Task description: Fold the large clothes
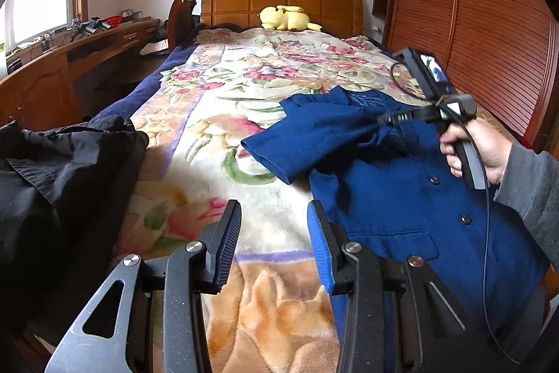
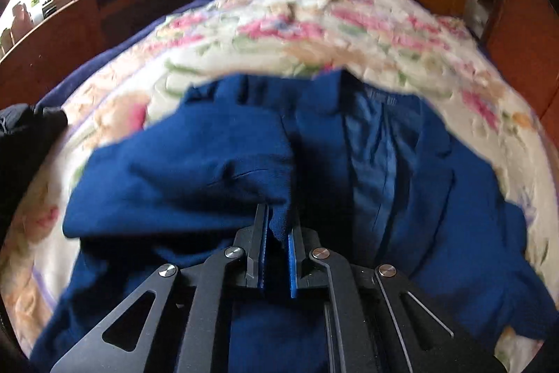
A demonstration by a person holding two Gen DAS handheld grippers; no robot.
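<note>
A blue buttoned jacket (image 1: 394,198) lies on the floral blanket (image 1: 244,86) at the right side of the bed. My right gripper (image 1: 384,120) is shut on the jacket's left sleeve near the shoulder and holds it lifted above the jacket body; the sleeve cuff (image 1: 269,149) hangs out to the left. In the right wrist view the gripper (image 2: 278,219) pinches a fold of the blue jacket (image 2: 195,177). My left gripper (image 1: 274,215) is open and empty, low over the blanket just left of the jacket's edge.
A black garment (image 1: 59,177) is heaped at the bed's left edge. A yellow plush toy (image 1: 284,18) lies by the wooden headboard (image 1: 279,0). A wooden desk (image 1: 70,58) runs along the left wall and a slatted wardrobe (image 1: 471,23) stands on the right.
</note>
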